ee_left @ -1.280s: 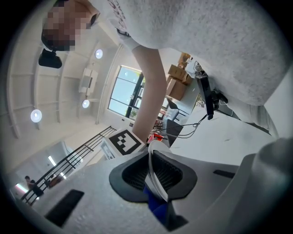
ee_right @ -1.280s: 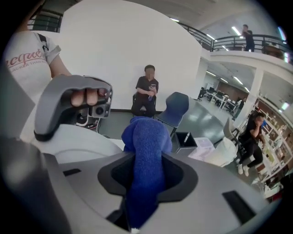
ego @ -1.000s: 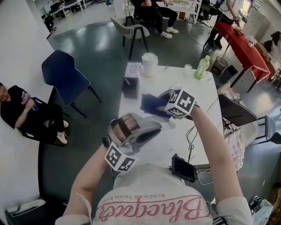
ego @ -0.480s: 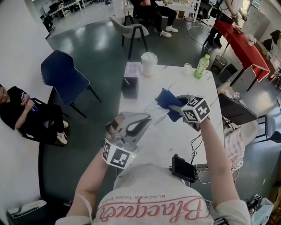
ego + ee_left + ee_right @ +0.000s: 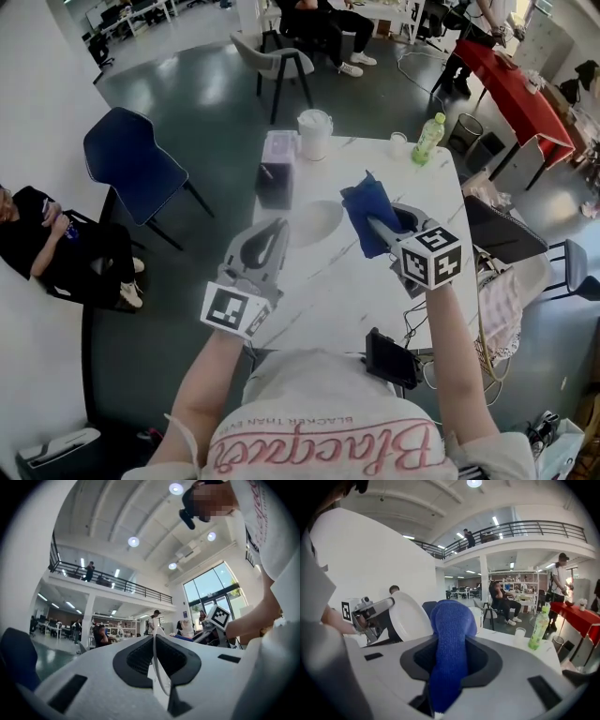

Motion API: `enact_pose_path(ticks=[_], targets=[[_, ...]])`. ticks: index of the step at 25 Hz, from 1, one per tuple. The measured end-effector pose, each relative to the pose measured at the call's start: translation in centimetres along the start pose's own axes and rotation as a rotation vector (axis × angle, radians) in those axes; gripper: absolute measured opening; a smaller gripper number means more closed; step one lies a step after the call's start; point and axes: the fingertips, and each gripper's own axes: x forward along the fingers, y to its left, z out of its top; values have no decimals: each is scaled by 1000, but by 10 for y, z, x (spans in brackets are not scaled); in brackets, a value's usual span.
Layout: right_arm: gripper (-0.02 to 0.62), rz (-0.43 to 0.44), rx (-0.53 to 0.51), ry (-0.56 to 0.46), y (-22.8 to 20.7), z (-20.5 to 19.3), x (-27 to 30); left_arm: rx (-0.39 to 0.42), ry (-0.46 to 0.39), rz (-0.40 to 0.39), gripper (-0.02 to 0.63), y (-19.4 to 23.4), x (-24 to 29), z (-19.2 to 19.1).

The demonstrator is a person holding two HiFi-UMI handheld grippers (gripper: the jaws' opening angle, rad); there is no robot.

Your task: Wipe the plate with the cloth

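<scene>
Head view: left hand-held gripper [image 5: 277,228] is clamped on the rim of the white plate [image 5: 317,223], right hand-held gripper [image 5: 382,228] pinching the blue cloth [image 5: 367,208] just beside it.

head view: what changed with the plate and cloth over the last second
The right gripper carried the blue cloth rightward, away from the white plate; the left gripper shifted left and rolled, turning the plate. Both grips stayed shut, and the green bottle on the table stayed put.

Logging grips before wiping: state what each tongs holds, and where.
Left tongs: white plate, by its rim. Right tongs: blue cloth, bunched between them, one end sticking out.
</scene>
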Motion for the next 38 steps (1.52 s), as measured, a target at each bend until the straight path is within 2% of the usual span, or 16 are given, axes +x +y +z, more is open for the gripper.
enact_pose_path(ticks=[7, 13, 18, 25, 38], targets=[[114, -51, 110, -132, 8, 16, -15, -247, -45, 126, 17, 33, -3, -4], [112, -118, 132, -193, 15, 25, -28, -325, -78, 188, 17, 38, -7, -5], [110, -137, 153, -214, 18, 23, -31, -395, -100, 226, 17, 41, -11, -9], [110, -160, 169, -241, 21, 25, -38, -423, -113, 224, 17, 36, -8, -4], [110, -164, 176, -265, 20, 26, -51, -414, -100, 212, 17, 23, -2, 3]])
